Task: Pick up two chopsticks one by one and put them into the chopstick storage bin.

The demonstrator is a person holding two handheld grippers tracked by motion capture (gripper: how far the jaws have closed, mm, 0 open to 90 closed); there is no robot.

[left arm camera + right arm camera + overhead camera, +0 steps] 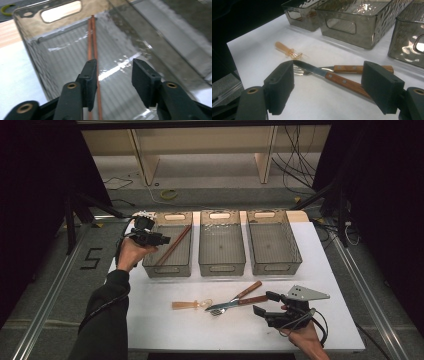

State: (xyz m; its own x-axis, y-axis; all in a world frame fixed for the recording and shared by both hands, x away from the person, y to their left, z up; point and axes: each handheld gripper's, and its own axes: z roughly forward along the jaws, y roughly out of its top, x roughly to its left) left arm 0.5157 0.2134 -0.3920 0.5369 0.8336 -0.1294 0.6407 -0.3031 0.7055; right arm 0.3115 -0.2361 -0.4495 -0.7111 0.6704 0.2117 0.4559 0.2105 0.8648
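A pair of reddish-brown chopsticks (175, 245) lies slantwise in the left grey bin (166, 269). My left gripper (162, 239) hangs over that bin's left side. In the left gripper view it (115, 75) stands open, with the chopsticks (93, 40) lying on the bin floor (62, 75) beside the left jaw, not gripped. A wooden-handled knife (252, 300) and fork (248, 290) lie crossed on the white table, an orange see-through spoon (190, 305) to their left. My right gripper (263, 302) is open just right of them; the knife (342, 81) shows between its jaws (329, 85), untouched.
Three grey see-through bins stand in a row at the table's back; the middle bin (222, 265) and right bin (274, 266) hold nothing that I can see. The fork (359, 68) and spoon (287, 51) lie beyond the knife. The table's front edge (240, 349) runs near my right hand.
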